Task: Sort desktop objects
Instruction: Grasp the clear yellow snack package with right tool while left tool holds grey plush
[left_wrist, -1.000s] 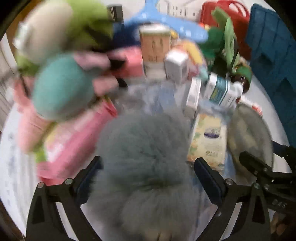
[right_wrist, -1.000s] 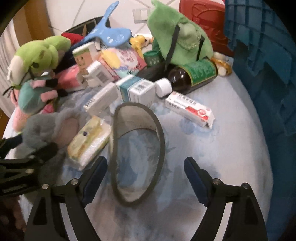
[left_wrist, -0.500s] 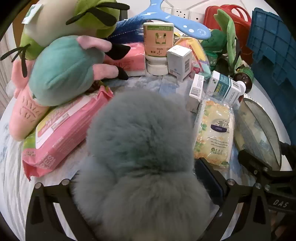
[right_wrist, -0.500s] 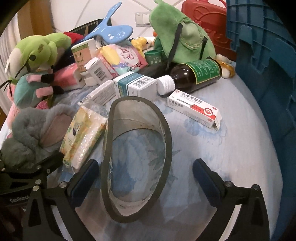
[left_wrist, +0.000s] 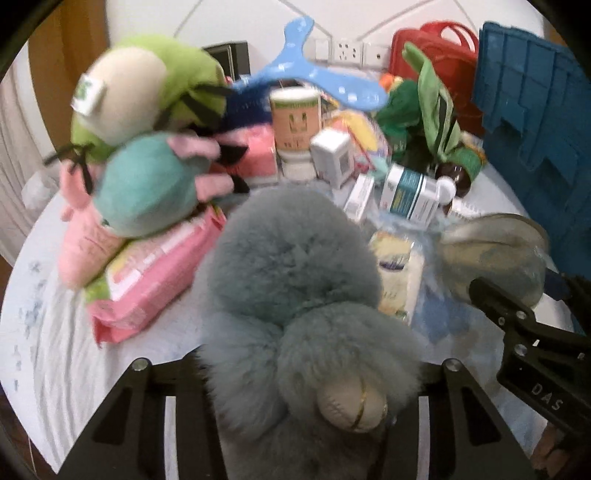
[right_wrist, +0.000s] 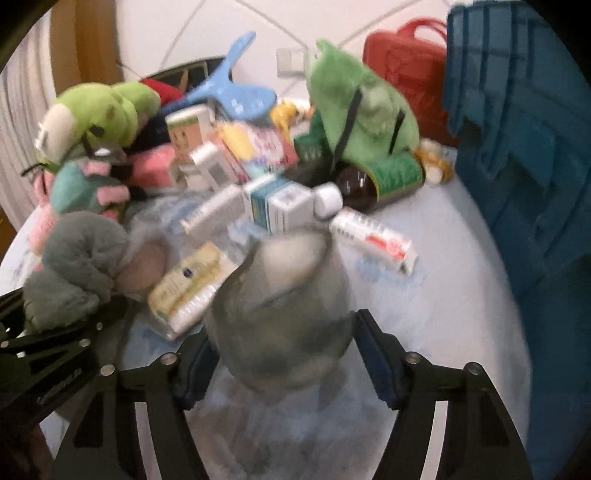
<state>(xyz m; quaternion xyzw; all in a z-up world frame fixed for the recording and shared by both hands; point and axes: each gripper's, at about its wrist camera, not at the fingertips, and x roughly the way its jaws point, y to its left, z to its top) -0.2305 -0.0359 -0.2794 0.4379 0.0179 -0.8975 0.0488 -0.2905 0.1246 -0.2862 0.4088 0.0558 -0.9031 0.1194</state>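
My left gripper (left_wrist: 310, 365) is shut on a grey fluffy plush toy (left_wrist: 295, 280) and holds it over the table; the plush hides the fingertips. The plush also shows at the left of the right wrist view (right_wrist: 81, 266). My right gripper (right_wrist: 284, 347) is shut on a smoky clear plastic cup (right_wrist: 288, 310), tilted, with its rim facing away. The cup shows at the right of the left wrist view (left_wrist: 495, 254). A pack of tissues (right_wrist: 188, 291) lies between the two grippers.
A pink wipes pack (left_wrist: 155, 273), green and teal plush toys (left_wrist: 147, 110), medicine boxes (right_wrist: 280, 206), a brown bottle (right_wrist: 376, 181) and a blue hanger (left_wrist: 314, 81) crowd the far side. A blue crate (right_wrist: 524, 166) stands at the right, a red bag (left_wrist: 436, 55) behind.
Both grippers have closed: the left on the grey plush, the right on the cup. The cup has been tipped up from lying flat, and both views are blurred by motion.
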